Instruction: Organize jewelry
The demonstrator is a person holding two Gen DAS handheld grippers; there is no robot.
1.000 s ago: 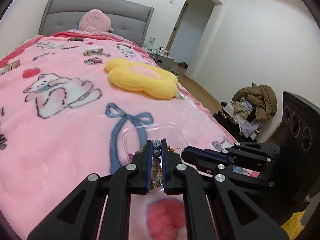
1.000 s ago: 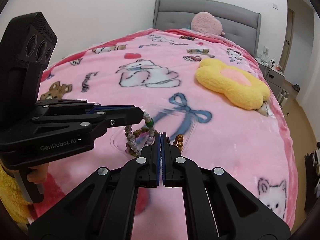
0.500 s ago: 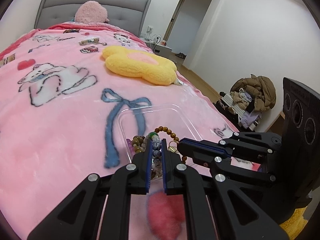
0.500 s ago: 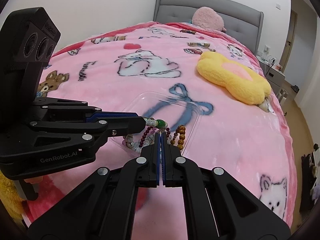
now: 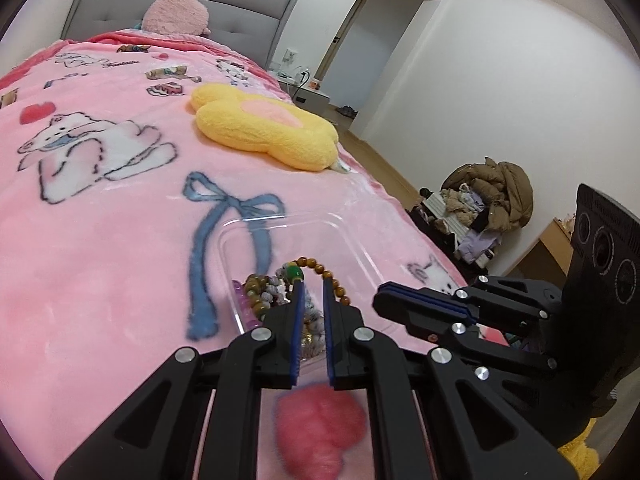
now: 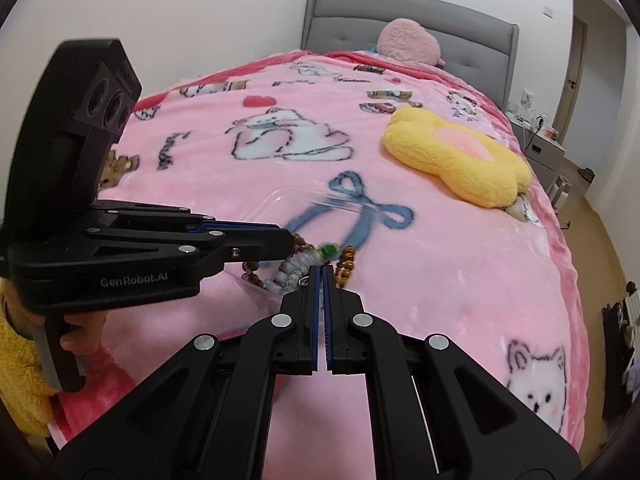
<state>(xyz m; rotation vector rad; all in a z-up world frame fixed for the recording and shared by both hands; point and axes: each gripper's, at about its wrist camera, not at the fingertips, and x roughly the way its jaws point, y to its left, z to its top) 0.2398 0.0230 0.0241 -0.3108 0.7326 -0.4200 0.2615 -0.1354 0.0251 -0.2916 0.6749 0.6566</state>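
A clear plastic tray (image 5: 280, 224) lies on the pink blanket and holds a pile of bead bracelets (image 5: 264, 296): brown, grey, purple, one with a green bead (image 5: 295, 272). My left gripper (image 5: 312, 284) hovers over the pile's near edge, its jaws slightly apart, with grey beads seen between them but not clamped. My right gripper (image 6: 321, 270) is shut, its tips at the near side of the bracelets (image 6: 296, 270); whether it pinches a strand is hidden. The tray (image 6: 280, 200) also shows in the right wrist view. Each gripper shows in the other's view, the right one (image 5: 380, 302) and the left one (image 6: 286, 240).
A yellow flower cushion (image 5: 264, 128) lies beyond the tray, a pink plush (image 5: 176, 12) at the grey headboard. The bed's right edge drops to the floor, where a heap of clothes (image 5: 480, 204) sits by the wall. A nightstand (image 6: 540, 148) stands beside the bed.
Both grippers have come down with the bracelets to the tray. The left jaws, shut on beads before, have opened a little and the beads rest in the tray.
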